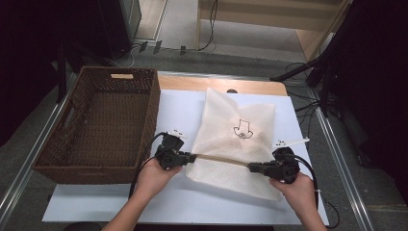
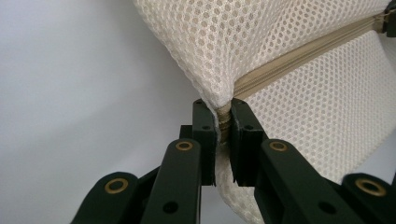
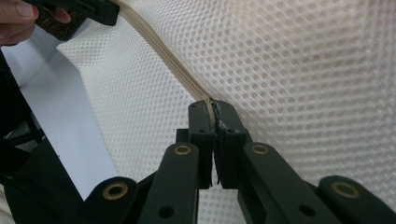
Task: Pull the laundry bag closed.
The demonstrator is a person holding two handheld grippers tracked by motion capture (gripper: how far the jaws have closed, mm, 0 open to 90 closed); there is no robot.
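Mesh bag [image 1: 238, 139] lay centre frame on the white mat. My left gripper [image 1: 191, 156] and right gripper [image 1: 252, 167] each pinched one end of its zipper [image 1: 221, 160], keeping it taut for unzipping.

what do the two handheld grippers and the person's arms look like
Both the left gripper and the right gripper are black, with brass-coloured rivets on the linkage arms behind the fingers. A black cable loops from each. Small white tags sit on top. The forearms are bare, no sleeves.
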